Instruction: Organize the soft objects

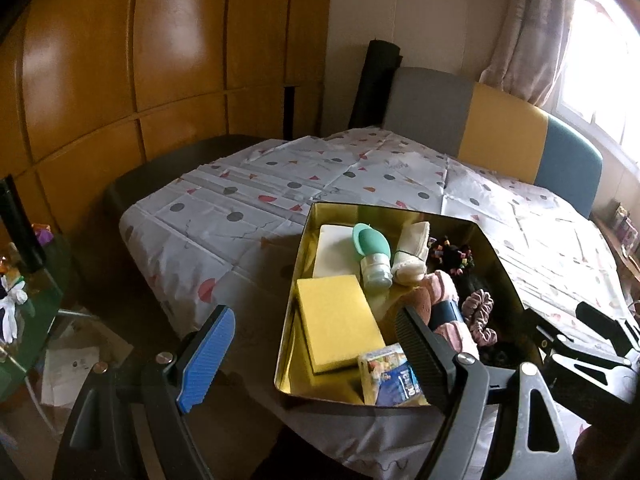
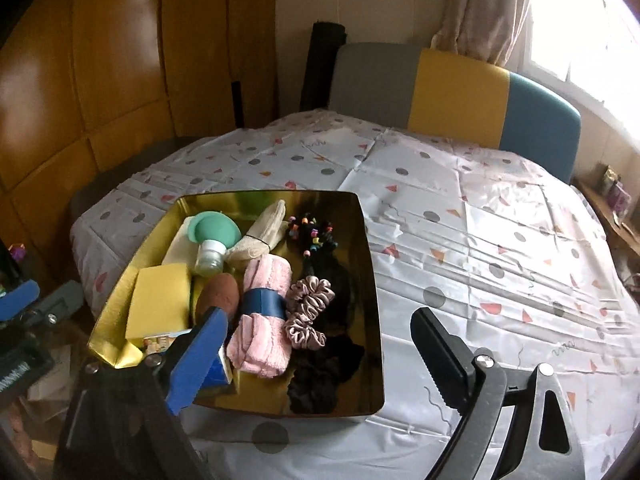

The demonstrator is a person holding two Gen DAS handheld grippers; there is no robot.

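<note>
Gold tin (image 2: 368,240) of soft items: right gripper (image 2: 320,344) fingers apart above pink towel roll (image 2: 266,280); left gripper (image 1: 316,348) fingers apart, empty.

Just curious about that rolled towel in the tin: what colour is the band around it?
Dark blue, around the pink rolled towel; clearest in the right wrist view.

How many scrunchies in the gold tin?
3 visible: two pink satin scrunchies stacked right of the rolled pink towel, one black scrunchie near the tin's front right corner. The dark pile behind may hide more.
</note>
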